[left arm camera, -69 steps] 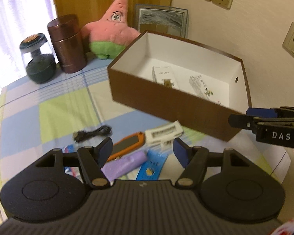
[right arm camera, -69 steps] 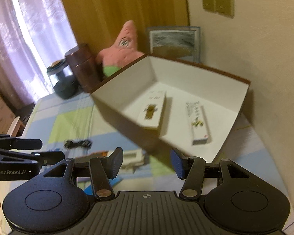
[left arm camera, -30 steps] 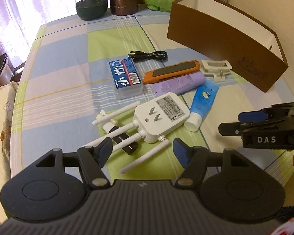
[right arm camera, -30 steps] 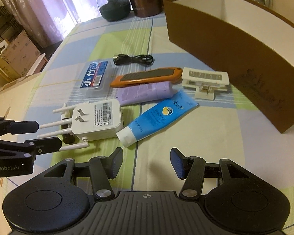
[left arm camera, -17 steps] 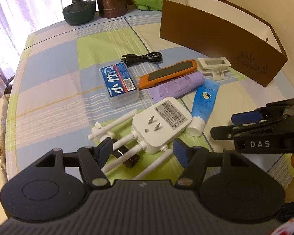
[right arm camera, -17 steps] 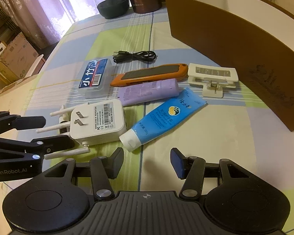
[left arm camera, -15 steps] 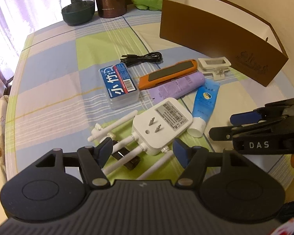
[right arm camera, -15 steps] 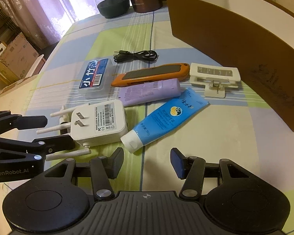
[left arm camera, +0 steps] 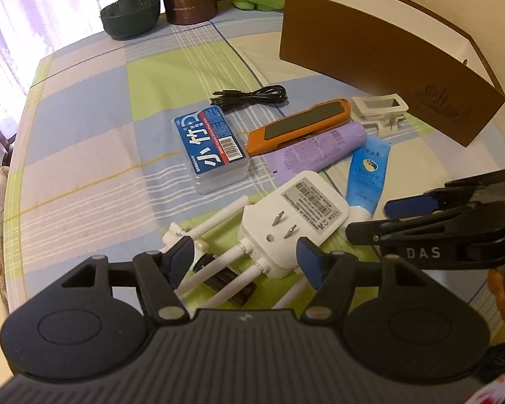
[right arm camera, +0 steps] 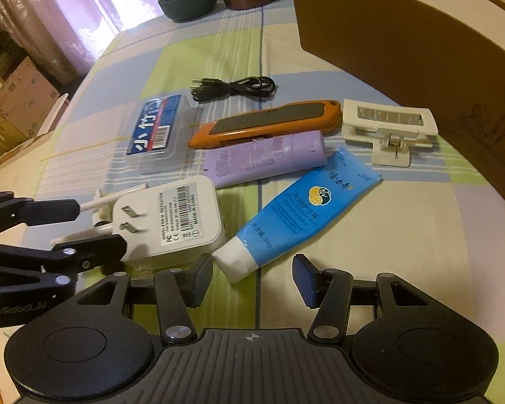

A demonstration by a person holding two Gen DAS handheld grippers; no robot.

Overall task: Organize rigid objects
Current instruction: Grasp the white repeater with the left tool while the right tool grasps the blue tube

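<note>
your left gripper [left arm camera: 240, 252] hangs with jaws open over the white repeater [left arm camera: 294, 217] on the tabletop [left arm camera: 84, 155]; your right gripper [right arm camera: 252, 277], jaws also open and empty, nears the blue tube [right arm camera: 299, 212]; closing on thin antennas could tip it free.

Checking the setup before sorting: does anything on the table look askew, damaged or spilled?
Nothing is spilled or visibly damaged. The white plug-in repeater lies prongs-up with its antennas splayed across a small dark object. The orange utility knife and purple tube lie touching.
</note>
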